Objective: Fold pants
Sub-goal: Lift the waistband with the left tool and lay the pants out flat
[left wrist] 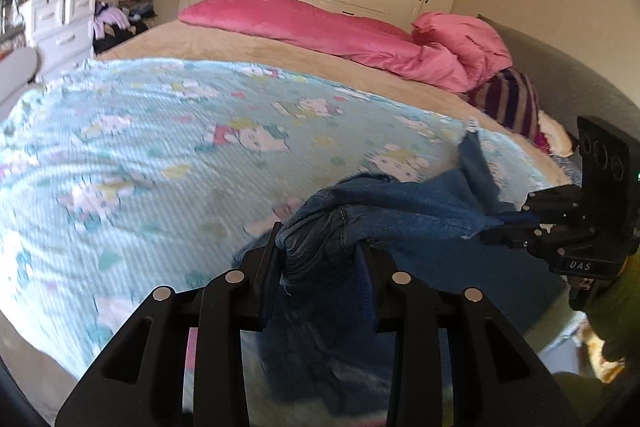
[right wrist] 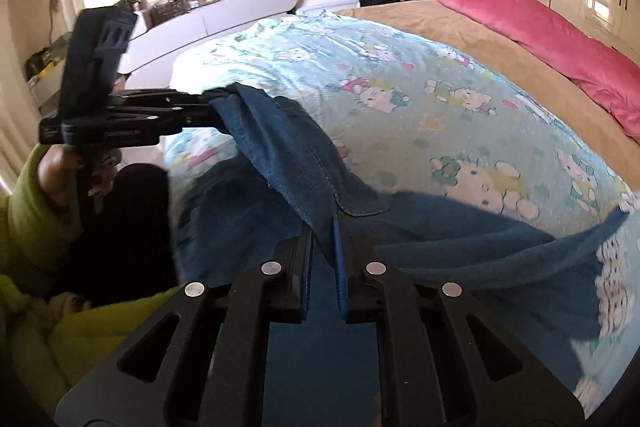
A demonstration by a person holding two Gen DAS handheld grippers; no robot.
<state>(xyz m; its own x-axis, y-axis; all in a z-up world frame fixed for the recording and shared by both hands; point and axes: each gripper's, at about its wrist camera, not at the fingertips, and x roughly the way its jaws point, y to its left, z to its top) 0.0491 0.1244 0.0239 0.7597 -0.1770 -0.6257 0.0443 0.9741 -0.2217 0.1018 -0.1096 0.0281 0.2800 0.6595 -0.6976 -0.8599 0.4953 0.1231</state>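
Bed [left wrist: 280, 55] under cartoon-print sheet [left wrist: 140, 147]; pink blanket [left wrist: 320, 27] along far side. Jeans [right wrist: 300, 163] held above sheet, stretched between tongs. Left gripper [left wrist: 320, 251] pinches bunched denim — right gripper [right wrist: 324, 243] pinches denim edge.

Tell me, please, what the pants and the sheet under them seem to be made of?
Pants: apparently blue denim, matte, with a stitched seam and a raw edge. Sheet: looks like thin woven cloth, perhaps cotton, pale blue with a cartoon print, matte.
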